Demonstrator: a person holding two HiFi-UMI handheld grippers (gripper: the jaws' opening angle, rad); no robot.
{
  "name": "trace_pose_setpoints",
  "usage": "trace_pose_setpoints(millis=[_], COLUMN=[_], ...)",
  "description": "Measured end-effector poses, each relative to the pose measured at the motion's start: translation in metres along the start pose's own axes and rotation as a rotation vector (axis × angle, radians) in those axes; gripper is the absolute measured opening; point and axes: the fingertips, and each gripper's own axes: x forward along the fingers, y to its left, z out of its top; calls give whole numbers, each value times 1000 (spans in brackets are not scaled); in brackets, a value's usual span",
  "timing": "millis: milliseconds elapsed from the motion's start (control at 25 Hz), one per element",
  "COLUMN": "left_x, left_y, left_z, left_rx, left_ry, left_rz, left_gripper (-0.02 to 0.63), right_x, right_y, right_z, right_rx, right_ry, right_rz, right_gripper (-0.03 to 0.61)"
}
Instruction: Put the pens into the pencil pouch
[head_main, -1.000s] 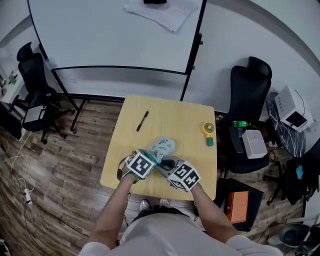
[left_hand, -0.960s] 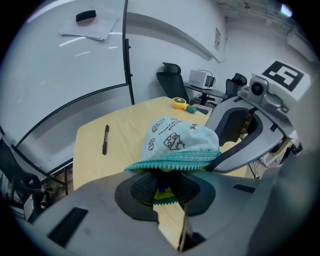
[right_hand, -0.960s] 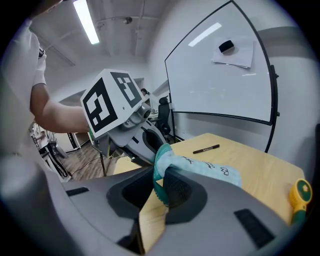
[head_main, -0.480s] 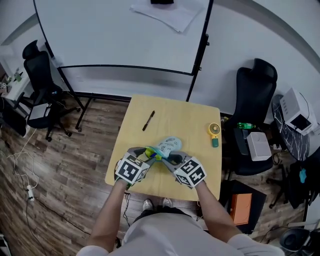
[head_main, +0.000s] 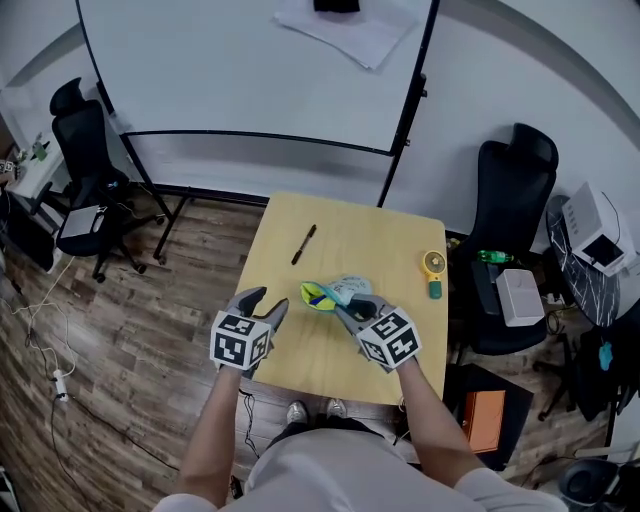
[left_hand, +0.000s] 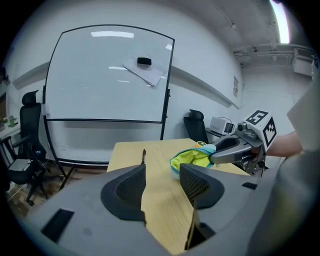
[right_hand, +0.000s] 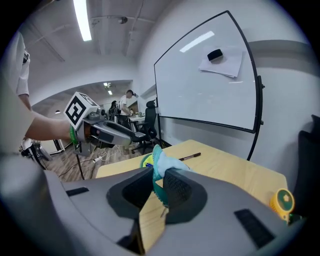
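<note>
Pouch (head_main: 324, 294) sits pinched in the right gripper (head_main: 352, 308).

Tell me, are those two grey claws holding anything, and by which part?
The right gripper pinches the light-blue fabric pencil pouch, lined yellow-green, by the teal rim of its open mouth. The left gripper, its jaws just opened, is empty.

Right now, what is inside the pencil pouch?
The pencil pouch gapes open, showing yellow-green lining and a small blue bit near the mouth, possibly a pen. Anything deeper is covered by the pouch's fabric.
</note>
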Motion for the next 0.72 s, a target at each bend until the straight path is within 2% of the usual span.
trace_pose_setpoints(millis=[480, 720], left_x=[88, 140], left_y=[36, 55], left_z=[-9, -17], left_rx=[-2, 5], left_ry=[67, 139], left_rz=[8, 27], left_gripper=[195, 190], right_x=[-1, 3], right_y=[-8, -18], right_z=[6, 9], right_rx=[2, 31], right_ry=[17, 5], right_rz=[-33, -33], right_gripper=[58, 58])
